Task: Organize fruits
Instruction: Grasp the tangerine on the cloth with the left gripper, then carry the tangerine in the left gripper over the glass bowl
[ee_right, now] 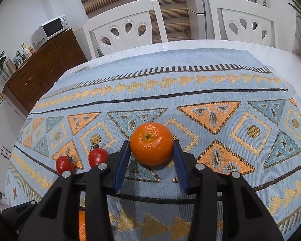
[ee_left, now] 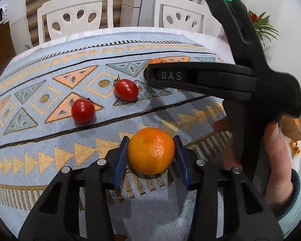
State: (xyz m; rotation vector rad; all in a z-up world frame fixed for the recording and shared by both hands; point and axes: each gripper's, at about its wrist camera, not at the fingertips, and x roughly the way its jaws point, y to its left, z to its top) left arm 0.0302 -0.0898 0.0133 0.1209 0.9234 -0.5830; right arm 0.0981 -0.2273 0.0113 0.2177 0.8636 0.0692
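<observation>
Item: fruit on a patterned cloth [ee_right: 190,76] over a white table [ee_right: 190,44], sorting in hand. Mandarins, two counted. One sits at lower centre of the left wrist view, mandarin [ee_left: 151,150], bracketed by the left gripper [ee_left: 151,152], whose blue pads [ee_left: 121,156] stand at either flank, touching or nearly so; whether they press cannot be told, so the jaws read as set about the fruit, not proven clamped. The second mandarin [ee_right: 151,143] lies at centre of the right wrist view between the tips of the right gripper [ee_right: 151,150], jaws spread to its width, grip likewise unproven. Both tools appear placed to lift one orange fruit apiece, probably to group like with like. Cherry tomatoes, two counted: tomato with stem [ee_left: 126,90] at middle of the left view, and round tomato [ee_left: 83,110] to its lower left, near each other, untouched. Chairs [ee_right: 126,28], two, upper frame. Microwave [ee_right: 50,30], one, upper left. A hand [ee_left: 277,160] holds the right tool, right edge.
</observation>
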